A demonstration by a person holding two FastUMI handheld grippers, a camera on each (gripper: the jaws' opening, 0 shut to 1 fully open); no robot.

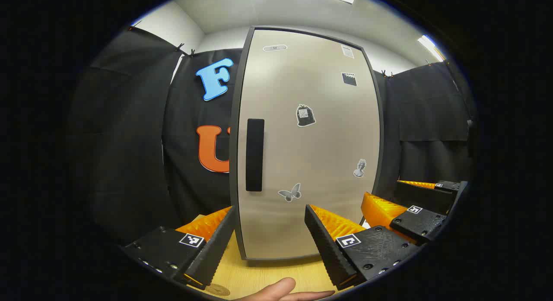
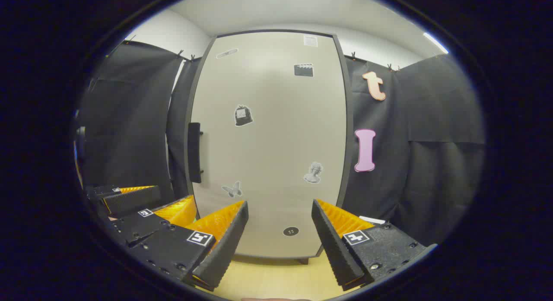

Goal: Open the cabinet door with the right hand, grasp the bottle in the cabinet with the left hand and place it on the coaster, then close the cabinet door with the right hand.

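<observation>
Closed cabinet door [image 1: 306, 141], smooth matte beige with dark frame and black bar handle [image 1: 255, 154], upright on pale wood worktop [image 1: 276, 275]. Left gripper [image 1: 270, 236] and right gripper [image 2: 280, 232]: ribbed orange-and-black jaws released, holding nothing.

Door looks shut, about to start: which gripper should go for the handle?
Right, probably: the right gripper is open and faces the closed cabinet door, handle unobstructed. The left gripper must stay free for the bottle.
</observation>
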